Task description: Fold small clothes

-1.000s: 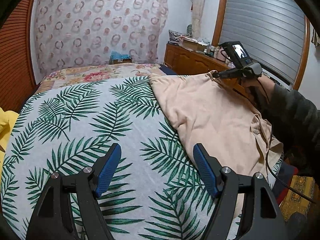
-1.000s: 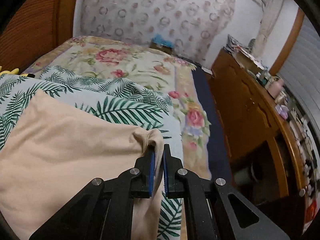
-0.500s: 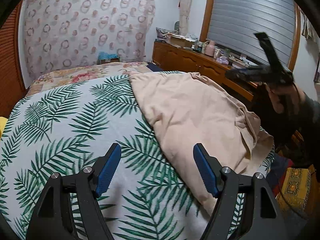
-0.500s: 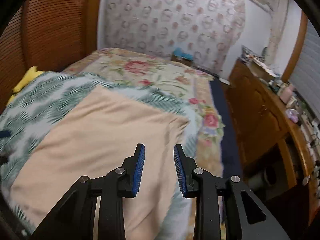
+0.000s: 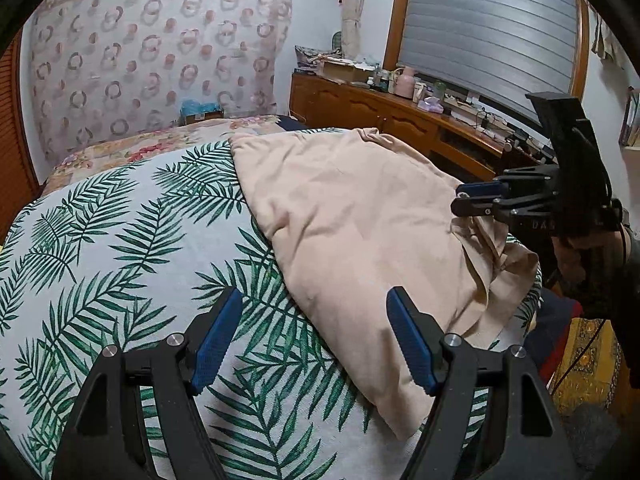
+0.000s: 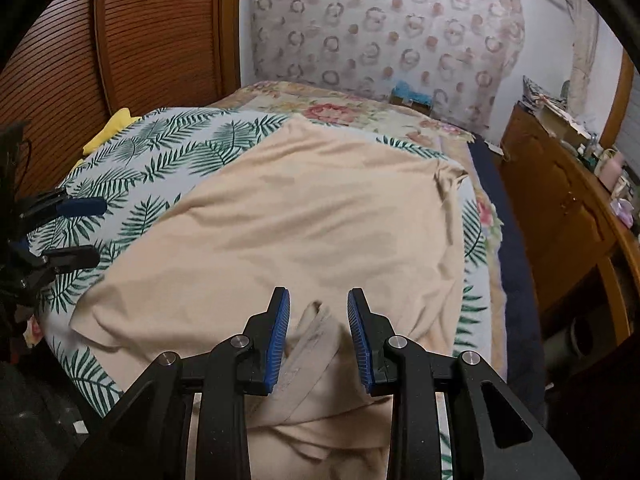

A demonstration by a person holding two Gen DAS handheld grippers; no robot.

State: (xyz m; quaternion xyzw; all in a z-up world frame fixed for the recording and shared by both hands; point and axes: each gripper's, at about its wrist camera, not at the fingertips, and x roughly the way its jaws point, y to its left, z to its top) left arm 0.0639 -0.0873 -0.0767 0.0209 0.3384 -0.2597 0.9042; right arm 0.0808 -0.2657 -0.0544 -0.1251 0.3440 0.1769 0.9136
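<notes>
Right gripper (image 6: 319, 332) nearer the peach cotton garment's (image 6: 312, 220) bunched collar
Its jaws just opened, straddling that fold unpressed; left gripper (image 5: 314, 336) gapes beside the hem

Garment (image 6: 320, 220): peach, plain, spread flat on the bed (image 6: 168, 160).
Near edge bunched in folds, hanging over the bedside.
</notes>
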